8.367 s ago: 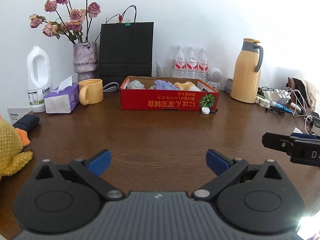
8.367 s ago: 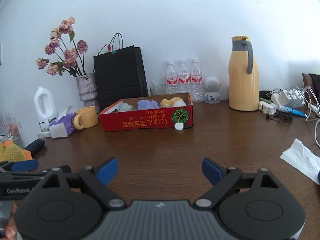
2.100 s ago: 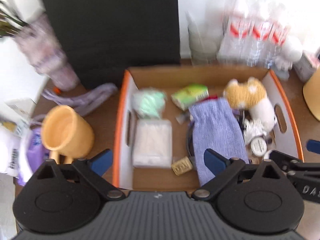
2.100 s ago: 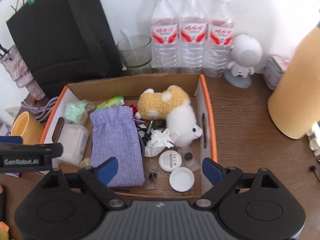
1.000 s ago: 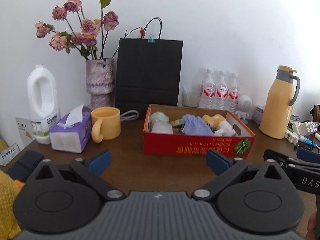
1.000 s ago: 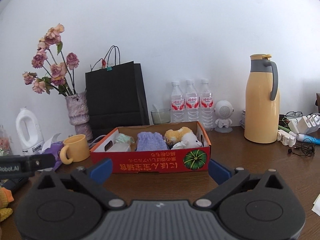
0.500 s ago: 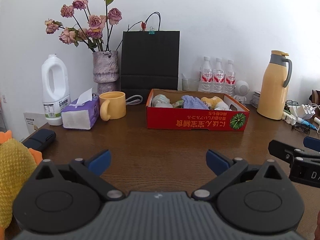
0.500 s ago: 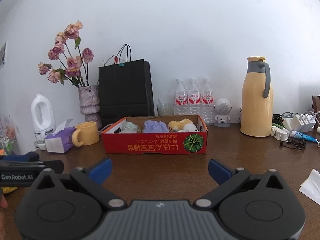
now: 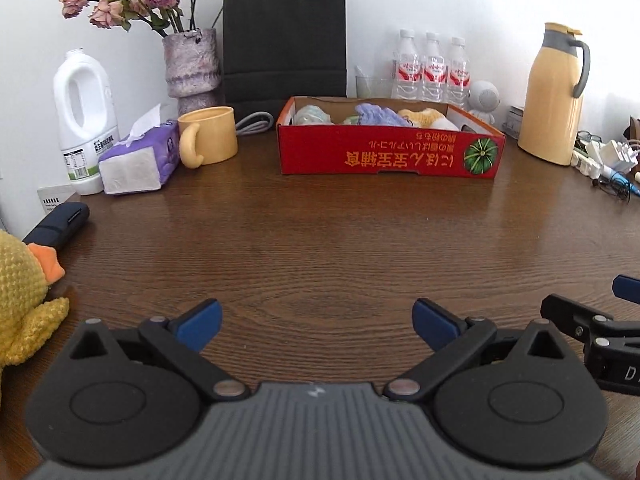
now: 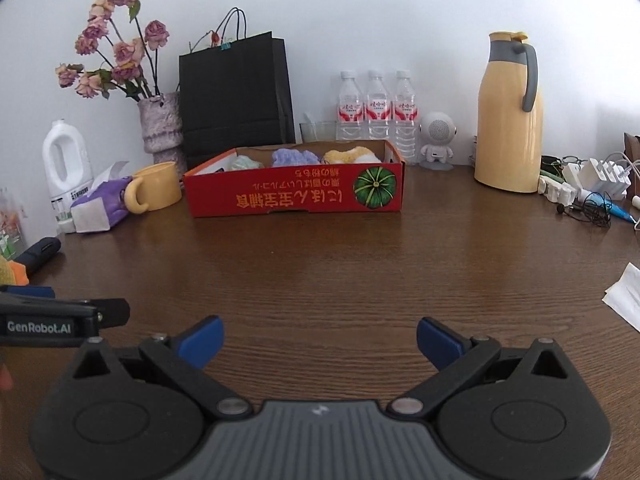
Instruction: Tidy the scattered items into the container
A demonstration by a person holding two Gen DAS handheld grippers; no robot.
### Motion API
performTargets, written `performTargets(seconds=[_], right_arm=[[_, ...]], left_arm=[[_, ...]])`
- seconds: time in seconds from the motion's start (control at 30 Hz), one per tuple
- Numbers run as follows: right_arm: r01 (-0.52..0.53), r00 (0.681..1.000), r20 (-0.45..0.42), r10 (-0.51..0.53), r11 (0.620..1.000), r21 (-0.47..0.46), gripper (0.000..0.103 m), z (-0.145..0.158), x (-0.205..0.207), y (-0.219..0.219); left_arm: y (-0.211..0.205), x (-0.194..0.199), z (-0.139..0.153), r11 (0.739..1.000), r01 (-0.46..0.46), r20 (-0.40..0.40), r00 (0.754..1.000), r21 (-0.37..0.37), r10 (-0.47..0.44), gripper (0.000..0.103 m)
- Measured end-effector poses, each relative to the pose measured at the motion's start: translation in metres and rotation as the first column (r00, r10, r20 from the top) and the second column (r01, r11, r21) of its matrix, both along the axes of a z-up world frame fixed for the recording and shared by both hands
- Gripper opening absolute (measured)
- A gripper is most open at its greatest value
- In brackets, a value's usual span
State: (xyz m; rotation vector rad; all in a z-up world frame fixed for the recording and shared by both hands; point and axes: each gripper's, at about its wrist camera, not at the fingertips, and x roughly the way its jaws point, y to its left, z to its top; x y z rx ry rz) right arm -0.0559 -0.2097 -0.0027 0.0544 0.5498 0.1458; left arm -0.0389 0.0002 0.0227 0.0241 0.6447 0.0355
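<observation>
A red cardboard box (image 9: 390, 156) (image 10: 296, 198) stands at the back of the brown table, holding a purple pouch (image 9: 378, 115), a pale green bundle (image 9: 312, 114) and a yellow-and-white plush (image 9: 426, 117). My left gripper (image 9: 316, 322) hovers low over the near table, open, nothing between its blue pads. My right gripper (image 10: 320, 342) is open and empty too, level with it on the right. Each gripper shows at the edge of the other's view.
Left of the box are a yellow mug (image 9: 208, 136), a purple tissue pack (image 9: 138, 162), a white jug (image 9: 86, 120) and a vase of dried roses (image 9: 192, 64). A black bag (image 9: 284, 40), water bottles (image 9: 430, 68) and a yellow thermos (image 9: 554, 92) stand behind. A yellow plush duck (image 9: 20, 288) lies near left.
Both grippers have drawn back from over the box and dropped low to the near side of the table. Both stayed open. The small white cap once lying before the box is gone.
</observation>
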Motion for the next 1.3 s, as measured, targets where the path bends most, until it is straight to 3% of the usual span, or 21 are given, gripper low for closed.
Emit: performTargets(seconds=[0.37,0.73,0.87,0.97,1.3], right_arm=[[-0.008,0.996,-0.085,0.007,1.000,-0.019,0.103,-0.009,0.036,-0.001],[-0.016,0.991,-0.135,0.008,0.998,-0.060,0.103,-0.017,0.062,0.008],[-0.030,0.989,-0.145,0.020,0.997,-0.073,0.103,-0.019,0.066,0.011],[-0.032,0.989,-0.149,0.018,0.995,-0.090,0.103,-0.019,0.068,0.014],[-0.009,0.989,-0.150,-0.005,0.996,-0.092,0.103,-0.020,0.073,0.013]], left_arm=[[-0.013,0.031,-0.017,1.000,0.018,-0.092,0.996,0.013,-0.016,0.103],[-0.007,0.053,-0.023,1.000,0.015,-0.131,0.991,-0.019,-0.017,0.103],[-0.007,0.052,-0.026,1.000,0.021,-0.115,0.993,-0.017,-0.023,0.103],[-0.010,0.047,-0.032,1.000,0.016,-0.058,0.998,-0.008,-0.016,0.103],[-0.010,0.050,-0.032,1.000,0.022,-0.056,0.998,-0.023,-0.023,0.103]])
